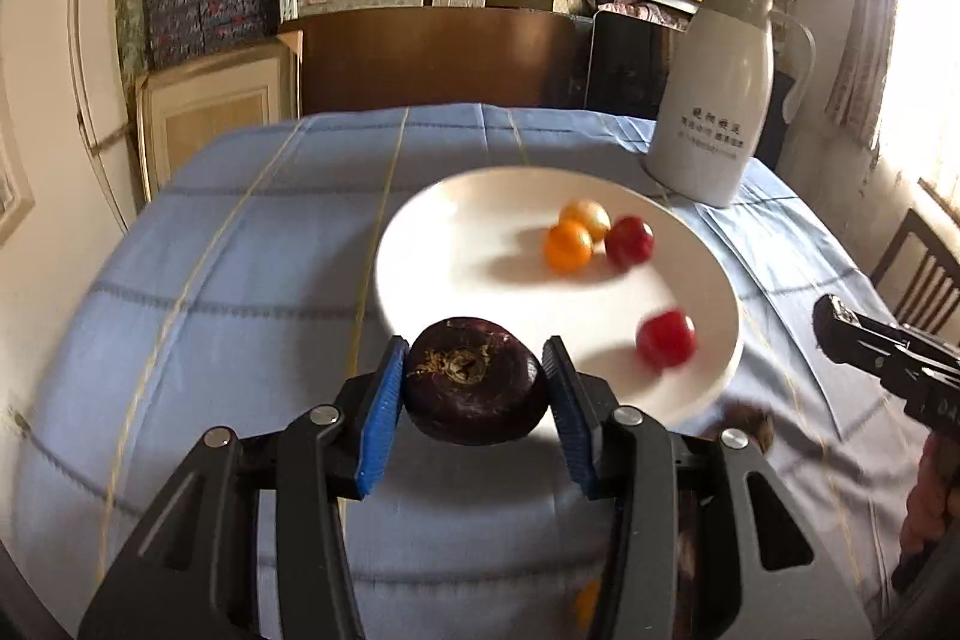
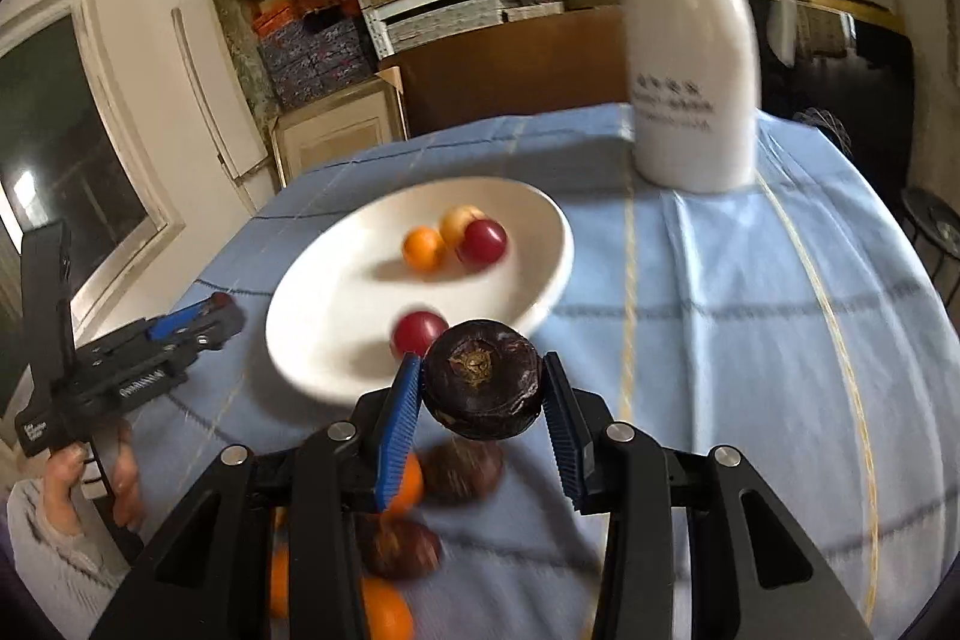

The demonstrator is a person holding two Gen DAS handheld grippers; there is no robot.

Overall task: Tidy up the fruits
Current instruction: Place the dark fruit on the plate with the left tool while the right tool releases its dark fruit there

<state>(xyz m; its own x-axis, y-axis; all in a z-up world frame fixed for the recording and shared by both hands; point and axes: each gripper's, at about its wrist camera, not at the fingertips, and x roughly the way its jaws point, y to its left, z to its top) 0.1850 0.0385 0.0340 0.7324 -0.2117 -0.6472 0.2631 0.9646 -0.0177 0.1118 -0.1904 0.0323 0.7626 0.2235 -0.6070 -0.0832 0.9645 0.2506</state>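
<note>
Above tablecloth (image 1: 240,250), both grippers seemingly clamp dark fruits.

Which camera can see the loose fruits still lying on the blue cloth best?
The right wrist view. Below its gripper lie two dark fruits and oranges on the cloth. The left wrist view shows only one blurred dark fruit by the plate and an orange sliver.

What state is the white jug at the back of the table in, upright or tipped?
Upright. The white jug stands on its base on the blue tablecloth behind the plate, handle at its side.
</note>
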